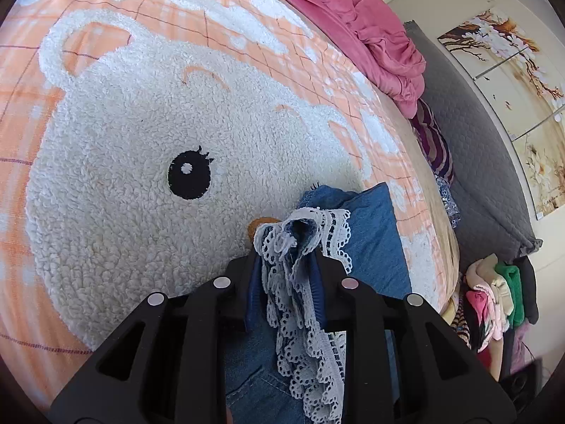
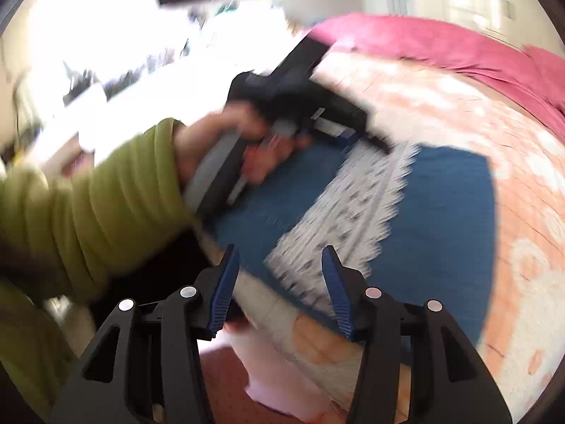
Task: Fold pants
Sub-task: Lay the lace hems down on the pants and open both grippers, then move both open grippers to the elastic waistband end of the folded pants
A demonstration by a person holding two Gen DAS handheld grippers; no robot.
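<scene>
While the denim pants (image 2: pixel 448 219) were spread on the peach bear-patterned blanket (image 1: pixel 148 113), their white lace trim (image 1: pixel 300 247) was clamped between the closed fingers of the left gripper (image 1: pixel 286 265). The right gripper (image 2: pixel 280 286) was held wide above the pants' near edge, gripping nothing.
</scene>
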